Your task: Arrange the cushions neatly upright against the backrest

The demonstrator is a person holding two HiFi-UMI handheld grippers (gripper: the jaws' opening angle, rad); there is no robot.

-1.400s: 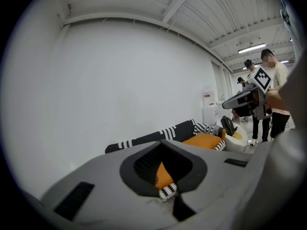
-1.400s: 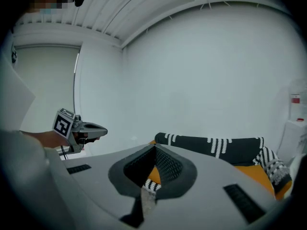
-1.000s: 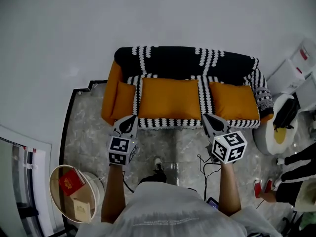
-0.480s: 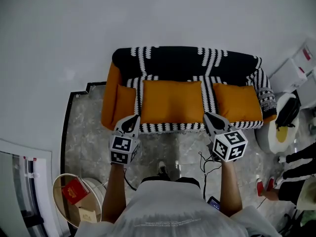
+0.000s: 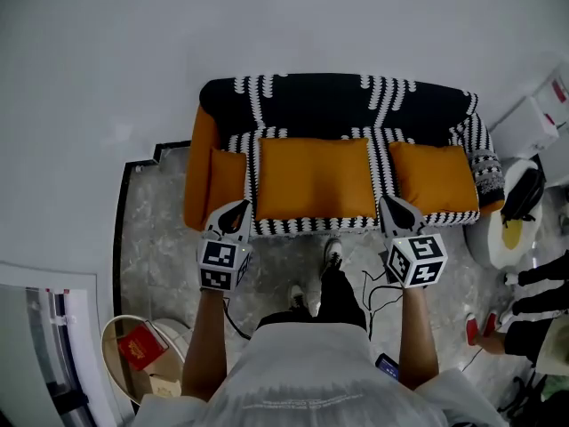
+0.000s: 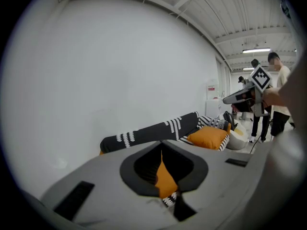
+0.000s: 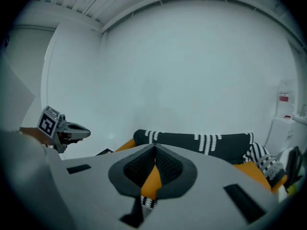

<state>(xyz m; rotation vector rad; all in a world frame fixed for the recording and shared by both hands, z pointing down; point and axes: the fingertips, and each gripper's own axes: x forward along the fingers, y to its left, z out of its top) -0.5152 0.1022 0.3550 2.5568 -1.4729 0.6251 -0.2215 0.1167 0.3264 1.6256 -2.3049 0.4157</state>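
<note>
Three orange cushions lie flat on the seat of a black-and-white striped sofa: a small one (image 5: 225, 178) at the left arm, a wide one (image 5: 313, 178) in the middle, and one (image 5: 432, 176) at the right. The dark backrest (image 5: 329, 100) is bare. My left gripper (image 5: 238, 208) hovers at the seat's front edge near the left cushion. Its jaws are opening a little, with nothing between them (image 6: 161, 147). At the front edge near the right cushion, my right gripper (image 5: 392, 205) is shut and empty (image 7: 154, 152). Neither touches a cushion.
A round white side table (image 5: 182, 332) with a red book stands at the lower left. At the right are a white round stool with a black bag (image 5: 516, 229), white boxes (image 5: 533, 118) and a bystander's legs (image 5: 533, 283). Cables (image 5: 369, 292) lie on the marble floor.
The person has stepped forward, one foot now close to the sofa's front. Both grippers have stayed at the seat's front edge, the right one shifting slightly right.
</note>
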